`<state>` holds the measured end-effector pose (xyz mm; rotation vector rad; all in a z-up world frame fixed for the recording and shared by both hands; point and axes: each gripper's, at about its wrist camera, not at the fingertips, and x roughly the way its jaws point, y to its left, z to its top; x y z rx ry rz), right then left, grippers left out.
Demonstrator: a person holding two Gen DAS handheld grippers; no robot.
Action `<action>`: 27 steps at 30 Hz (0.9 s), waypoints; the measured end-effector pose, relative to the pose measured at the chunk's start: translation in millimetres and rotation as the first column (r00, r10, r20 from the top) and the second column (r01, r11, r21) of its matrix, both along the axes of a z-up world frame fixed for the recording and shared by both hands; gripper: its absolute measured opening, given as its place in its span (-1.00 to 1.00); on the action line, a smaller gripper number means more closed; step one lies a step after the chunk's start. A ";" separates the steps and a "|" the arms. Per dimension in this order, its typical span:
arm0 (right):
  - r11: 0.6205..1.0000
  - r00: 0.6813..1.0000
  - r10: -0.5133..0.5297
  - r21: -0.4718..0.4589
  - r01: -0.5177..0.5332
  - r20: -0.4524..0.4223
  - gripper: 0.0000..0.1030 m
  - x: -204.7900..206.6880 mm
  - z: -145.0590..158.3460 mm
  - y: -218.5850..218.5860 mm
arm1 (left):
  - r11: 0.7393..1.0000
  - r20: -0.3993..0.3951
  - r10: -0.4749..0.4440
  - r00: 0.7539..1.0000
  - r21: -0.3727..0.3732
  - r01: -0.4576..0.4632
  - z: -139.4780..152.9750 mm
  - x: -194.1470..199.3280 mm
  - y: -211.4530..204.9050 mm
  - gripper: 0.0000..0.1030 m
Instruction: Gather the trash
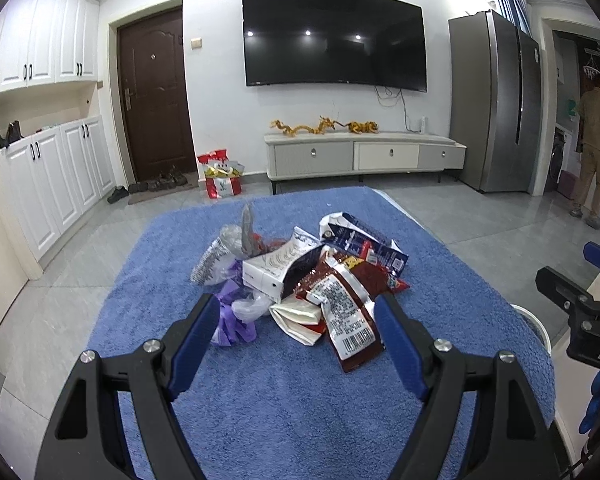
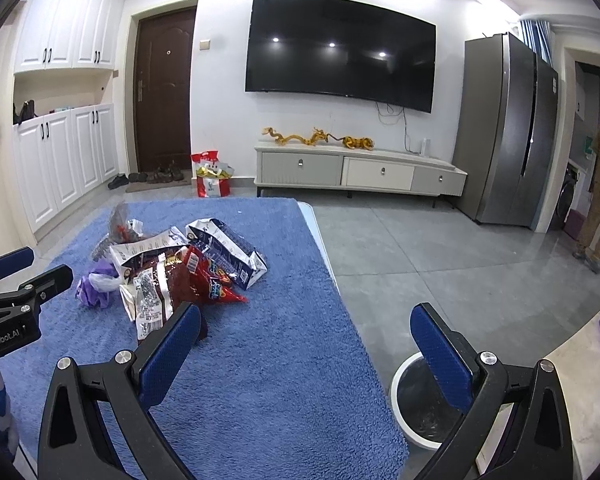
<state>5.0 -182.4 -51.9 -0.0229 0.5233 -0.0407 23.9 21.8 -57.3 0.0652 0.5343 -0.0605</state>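
**Both claws open above the trash pile**

The left claw (image 1: 296, 320) is spread wide and holds nothing; its blue fingers (image 1: 196, 332) flank the near edge of the trash pile (image 1: 300, 272) on the blue-towelled worktop (image 1: 284, 400). The right claw (image 2: 306, 336) is also wide open and empty, poised between the worktop's edge and the white-rimmed trash bin (image 2: 404, 380) on the floor.

blue fuzzy cloth (image 1: 260, 400) on table, dark red wrapper (image 1: 350, 320) with white label and black barcode, navy-and-white carton (image 1: 364, 242), white box (image 1: 264, 278), purple bag (image 1: 234, 320), black grippers with blue dimpled pads (image 2: 172, 354), white-rimmed bin (image 2: 404, 376) with dark inside
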 end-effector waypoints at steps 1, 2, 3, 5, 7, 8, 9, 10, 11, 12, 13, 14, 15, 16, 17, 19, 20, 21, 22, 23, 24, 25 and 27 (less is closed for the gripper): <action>1.000 1.000 0.000 0.001 0.000 0.002 0.99 -0.9 0.6 -0.3 | 1.000 0.007 0.002 1.000 0.002 -0.002 1.1 -1.5 0.4 0.54; 1.000 1.000 0.001 0.002 -0.001 0.004 0.99 -2.0 1.6 -0.3 | 1.000 0.012 0.002 1.000 0.002 -0.002 1.9 -1.8 0.2 0.54; 1.000 1.000 0.003 0.002 -0.003 0.005 0.99 -2.7 2.2 0.1 | 1.000 0.018 0.004 1.000 0.000 -0.004 3.2 -3.0 1.2 0.54; 1.000 1.000 0.005 0.001 -0.005 0.010 0.99 -3.9 3.3 0.9 | 1.000 0.026 0.009 1.000 -0.002 -0.009 5.0 -4.3 2.8 0.54; 1.000 1.000 0.007 0.002 -0.007 0.014 0.99 -5.7 5.0 1.3 | 1.000 0.031 0.013 0.999 0.002 -0.013 6.6 -5.7 3.6 0.54; 1.000 1.000 0.008 0.002 -0.008 0.016 0.99 -6.4 5.7 1.3 | 1.000 0.033 0.012 0.999 0.004 -0.012 7.1 -5.9 3.9 0.54; 1.000 1.000 0.009 0.001 -0.009 0.019 0.99 -6.9 6.1 2.0 | 1.000 0.034 0.011 0.999 0.004 -0.012 7.7 -6.9 4.3 0.54; 1.000 1.000 0.010 0.001 -0.010 0.021 0.99 -7.2 6.2 2.0 | 1.000 0.036 0.009 0.999 0.003 -0.010 8.5 -7.6 4.6 0.54; 1.000 1.000 0.012 0.001 -0.012 0.024 0.99 -8.0 7.1 2.7 | 1.000 0.036 0.007 0.999 0.002 -0.007 9.0 -8.3 5.0 0.54; 1.000 1.000 0.013 0.001 -0.013 0.027 0.99 -8.5 7.6 3.3 | 1.000 0.036 0.005 0.999 0.002 -0.005 9.5 -8.8 5.1 0.54; 1.000 0.999 0.015 0.001 -0.015 0.029 0.99 -8.9 8.3 3.7 | 1.000 0.038 0.005 0.999 0.004 -0.005 9.9 -9.4 5.2 0.54; 1.000 0.999 0.019 0.002 -0.019 0.031 0.99 -9.4 9.2 4.3 | 1.000 0.042 0.006 0.999 0.009 -0.006 10.3 -10.1 5.1 0.54; 1.000 0.999 0.020 0.003 -0.020 0.032 0.99 -10.1 9.9 4.8 | 1.000 0.046 0.008 0.999 0.012 -0.008 10.5 -11.3 4.4 0.54; 1.000 0.999 0.020 0.002 -0.021 0.033 0.99 -10.3 10.1 5.1 | 1.000 0.048 0.009 0.999 0.013 -0.009 11.0 -11.8 4.5 0.54; 1.000 0.999 0.022 0.002 -0.022 0.034 0.99 -10.6 10.4 5.4 | 1.000 0.049 0.009 0.999 0.013 -0.009 11.2 -12.0 4.7 0.54; 1.000 0.999 0.023 0.001 -0.023 0.036 0.99 -10.7 11.0 6.3 | 1.000 0.048 0.008 0.999 0.012 -0.008 11.5 -12.3 6.0 0.54; 1.000 0.999 0.024 0.000 -0.024 0.037 0.99 -10.8 11.8 6.3 | 1.000 0.048 0.010 0.999 0.012 -0.010 11.7 -12.2 6.6 0.54; 1.000 0.999 0.025 -0.001 -0.025 0.038 0.99 -10.8 12.4 6.7 | 1.000 0.047 0.013 0.999 0.013 -0.013 11.8 -11.9 7.5 0.54; 1.000 0.999 0.026 -0.002 -0.025 0.038 0.99 -11.3 13.1 7.7 | 1.000 0.047 0.014 0.999 0.013 -0.015 11.0 -11.2 8.1 0.54; 1.000 0.999 0.025 -0.004 -0.025 0.038 0.99 -10.7 13.0 8.2 | 1.000 0.044 0.016 0.999 0.012 -0.016 10.6 -10.4 9.3 0.54; 1.000 0.999 0.027 -0.006 -0.027 0.038 0.99 -10.3 13.7 9.1 | 1.000 0.041 0.016 0.999 0.010 -0.017 10.1 -9.6 10.5 0.54; 1.000 0.999 0.028 -0.007 -0.028 0.038 0.99 -10.2 13.7 9.5 | 1.000 0.037 0.016 0.999 0.006 -0.016 9.7 -8.8 12.1 0.54; 0.999 0.999 0.034 -0.011 -0.033 0.037 0.99 -9.4 15.2 11.7 | 1.000 0.033 0.017 0.999 -0.001 -0.017 9.1 -6.7 14.7 0.54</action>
